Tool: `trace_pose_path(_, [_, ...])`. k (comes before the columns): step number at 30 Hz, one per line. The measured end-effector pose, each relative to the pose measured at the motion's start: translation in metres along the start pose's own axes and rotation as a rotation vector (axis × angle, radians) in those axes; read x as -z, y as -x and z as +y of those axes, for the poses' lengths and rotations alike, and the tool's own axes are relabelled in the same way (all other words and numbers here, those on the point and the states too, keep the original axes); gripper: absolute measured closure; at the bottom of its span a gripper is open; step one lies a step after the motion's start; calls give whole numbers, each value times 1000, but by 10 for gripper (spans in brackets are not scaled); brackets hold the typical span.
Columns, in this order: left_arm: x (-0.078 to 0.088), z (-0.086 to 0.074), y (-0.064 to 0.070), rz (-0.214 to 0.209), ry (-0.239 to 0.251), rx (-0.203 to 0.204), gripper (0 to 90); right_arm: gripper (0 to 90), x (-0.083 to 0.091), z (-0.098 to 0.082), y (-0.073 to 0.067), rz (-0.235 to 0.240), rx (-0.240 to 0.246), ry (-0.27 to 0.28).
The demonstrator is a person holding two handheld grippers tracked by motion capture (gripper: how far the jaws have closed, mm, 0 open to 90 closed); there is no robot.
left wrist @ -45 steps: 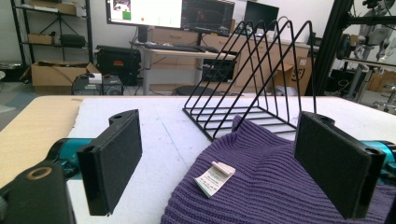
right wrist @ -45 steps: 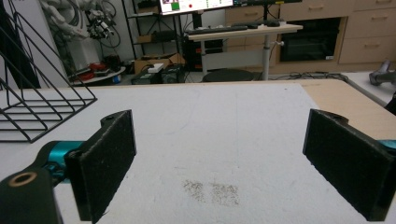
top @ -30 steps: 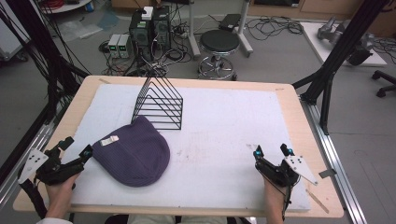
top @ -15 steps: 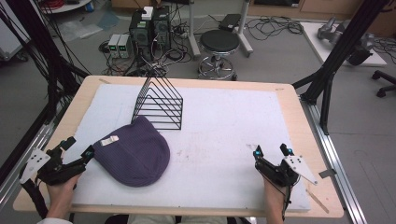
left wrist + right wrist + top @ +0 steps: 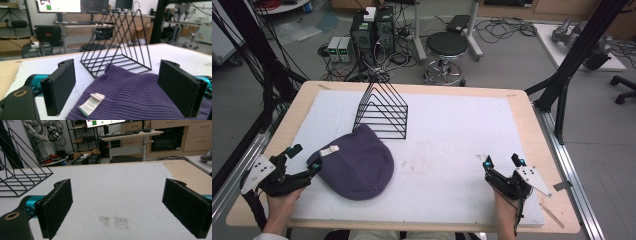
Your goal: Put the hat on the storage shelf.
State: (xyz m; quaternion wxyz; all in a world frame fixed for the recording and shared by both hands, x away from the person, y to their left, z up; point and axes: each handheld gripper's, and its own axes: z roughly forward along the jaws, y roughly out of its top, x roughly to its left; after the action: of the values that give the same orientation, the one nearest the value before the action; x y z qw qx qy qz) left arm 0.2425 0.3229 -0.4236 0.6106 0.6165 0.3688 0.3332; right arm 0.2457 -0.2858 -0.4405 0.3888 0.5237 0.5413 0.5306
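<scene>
A purple knitted beanie [image 5: 356, 163] lies flat on the white mat, a white label [image 5: 330, 150] at its left edge. My left gripper [image 5: 305, 160] stands open right beside that edge. In the left gripper view its jaws straddle the near rim of the beanie [image 5: 140, 95], with the label [image 5: 91, 104] between them, and nothing is clamped. A black wire rack [image 5: 382, 110] of triangular dividers stands behind the beanie and shows again as the rack [image 5: 117, 40] in the left gripper view. My right gripper [image 5: 503, 161] rests open over bare mat near the front right, nothing between its fingers.
The white mat [image 5: 452, 130] covers a wooden table [image 5: 537, 130] with bare wood edges. Black frame posts [image 5: 572, 55] stand at the right and left. On the floor beyond the table are a stool [image 5: 447, 50], computer boxes and cables. A faint stain [image 5: 115, 221] marks the mat.
My left gripper has edged slightly forward and right, closer to the beanie's left edge. The right gripper and the beanie have stayed put.
</scene>
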Motion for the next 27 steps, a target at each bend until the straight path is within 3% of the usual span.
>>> trace_pose_path(11, [-14, 4, 21, -97, -51, -94, 142, 86, 0, 0, 0, 1, 1, -2])
trace_pose_path(27, [-31, 7, 39, -224, -191, -125, 142, 87, 1, -1, 0, 2, 1, -2])
